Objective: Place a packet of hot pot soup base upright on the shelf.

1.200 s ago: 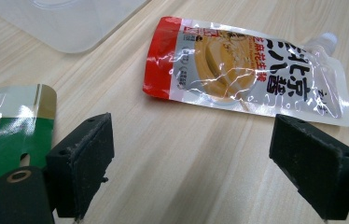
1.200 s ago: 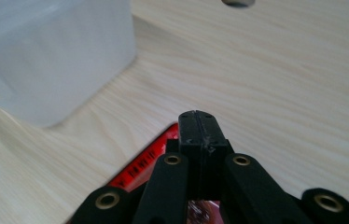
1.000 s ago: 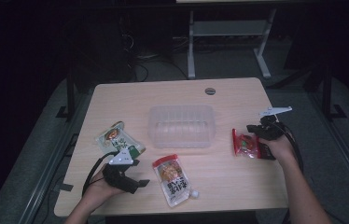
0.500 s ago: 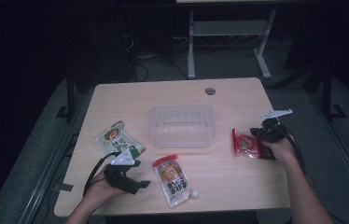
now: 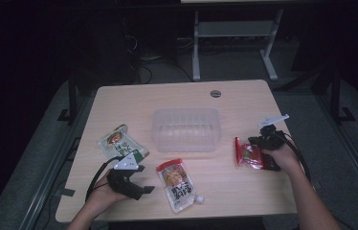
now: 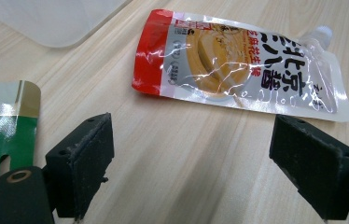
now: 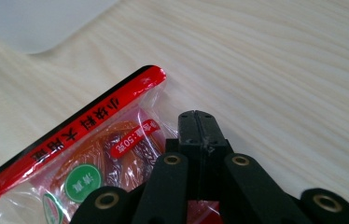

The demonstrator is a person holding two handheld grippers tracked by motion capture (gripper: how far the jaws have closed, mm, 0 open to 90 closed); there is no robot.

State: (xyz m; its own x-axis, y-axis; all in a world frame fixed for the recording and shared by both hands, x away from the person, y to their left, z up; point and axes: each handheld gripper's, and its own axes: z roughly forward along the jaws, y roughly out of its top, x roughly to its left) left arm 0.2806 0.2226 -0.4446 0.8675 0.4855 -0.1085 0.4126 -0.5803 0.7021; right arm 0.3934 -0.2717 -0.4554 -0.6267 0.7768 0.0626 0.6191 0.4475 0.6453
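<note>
Table (image 5: 244, 100): light wood top; it carried every item below, none near an edge except the spouted pouch toward the person's side.
Clear tub (image 5: 186, 128): sat empty at mid-table, between the two grippers, well apart from each.
Spouted pouch (image 6: 242, 65): lay flat, red band at one end, cap at the other; ahead of the left gripper, not between its pads.
Green packet (image 5: 122, 145): lay flat just beyond the left gripper; one corner sat beside the left pad in the left gripper view.
Red packet (image 7: 77, 161): lay flat near the table's right side, right of the tub, its near edge under the right gripper.
Left gripper (image 6: 210, 168): jaws spread wide over bare wood, holding nothing.
Right gripper (image 7: 199, 135): jaws pressed together at the packet's edge; whether film was pinched between them could not be told.
Risk, right: a thin edge grip on slick film would likely slip on lifting, or the packet would swing and drop short of the tub.
Risk, left: closing here would catch only wood; the green corner might snag.
</note>
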